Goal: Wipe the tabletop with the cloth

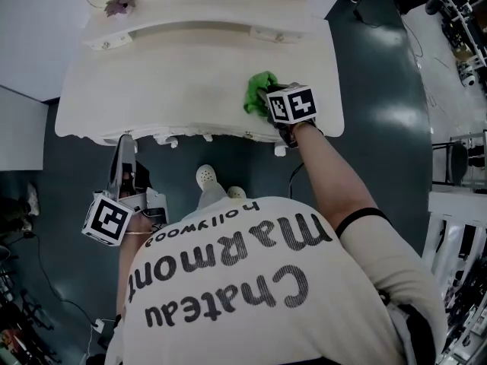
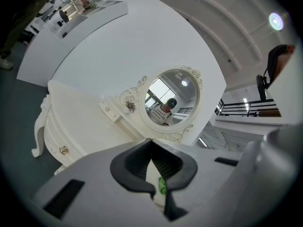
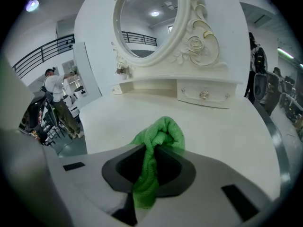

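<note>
A green cloth (image 1: 259, 91) lies bunched on the white tabletop (image 1: 183, 74), near its front edge at the right. My right gripper (image 1: 266, 99) is shut on the cloth (image 3: 160, 135), which sticks out past the fingertips and runs back between the jaws. My left gripper (image 1: 125, 144) hangs below the table's front edge at the left, off the tabletop, pointing up at it. In the left gripper view its jaws (image 2: 151, 144) meet with nothing between them, and a sliver of green (image 2: 162, 186) shows through a gap behind them.
The vanity table carries an oval mirror (image 3: 147, 18) and a small drawer shelf (image 3: 203, 94) along its back. A small flower ornament (image 1: 119, 4) sits at the back left. Dark floor (image 1: 380, 90) surrounds the table. My white shoes (image 1: 207, 177) stand just in front.
</note>
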The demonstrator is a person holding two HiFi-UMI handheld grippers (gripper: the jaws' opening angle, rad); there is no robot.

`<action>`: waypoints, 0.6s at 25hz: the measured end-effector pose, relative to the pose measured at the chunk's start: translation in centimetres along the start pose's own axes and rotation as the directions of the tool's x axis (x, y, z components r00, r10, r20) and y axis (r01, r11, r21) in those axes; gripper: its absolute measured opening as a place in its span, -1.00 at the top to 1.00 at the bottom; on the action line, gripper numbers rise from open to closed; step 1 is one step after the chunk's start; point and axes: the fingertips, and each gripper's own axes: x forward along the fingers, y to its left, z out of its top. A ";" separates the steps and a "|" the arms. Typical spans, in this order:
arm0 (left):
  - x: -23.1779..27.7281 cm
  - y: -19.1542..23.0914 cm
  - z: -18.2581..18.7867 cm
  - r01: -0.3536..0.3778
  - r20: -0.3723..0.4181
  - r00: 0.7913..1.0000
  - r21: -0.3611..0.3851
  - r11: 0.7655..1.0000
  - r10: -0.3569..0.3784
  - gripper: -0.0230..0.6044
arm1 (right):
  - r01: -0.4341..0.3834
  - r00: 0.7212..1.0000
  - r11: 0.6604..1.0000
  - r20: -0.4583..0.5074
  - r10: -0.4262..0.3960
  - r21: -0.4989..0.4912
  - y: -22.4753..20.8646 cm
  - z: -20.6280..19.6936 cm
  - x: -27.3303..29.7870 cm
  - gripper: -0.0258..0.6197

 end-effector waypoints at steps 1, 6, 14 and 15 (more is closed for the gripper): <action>-0.1 0.0 -0.1 0.000 -0.001 1.000 -0.003 1.000 0.000 0.90 | 0.002 1.000 1.000 0.003 -0.002 0.008 -0.3 -0.2 -0.2 0.71; -1.1 0.0 -0.8 -0.001 -0.001 1.000 -0.016 1.000 0.001 0.90 | 0.016 1.000 0.999 0.019 -0.017 0.051 -1.8 -1.0 -1.4 0.71; -2.5 -0.4 -0.6 -0.004 0.012 1.000 -0.007 1.000 0.004 0.90 | 0.049 0.998 0.995 0.026 -0.051 0.085 -3.4 -2.2 -3.0 0.71; -2.7 -0.5 -0.7 -0.006 0.010 1.000 -0.008 1.000 0.006 0.90 | 0.049 0.998 0.995 0.028 -0.052 0.087 -3.5 -2.3 -3.2 0.71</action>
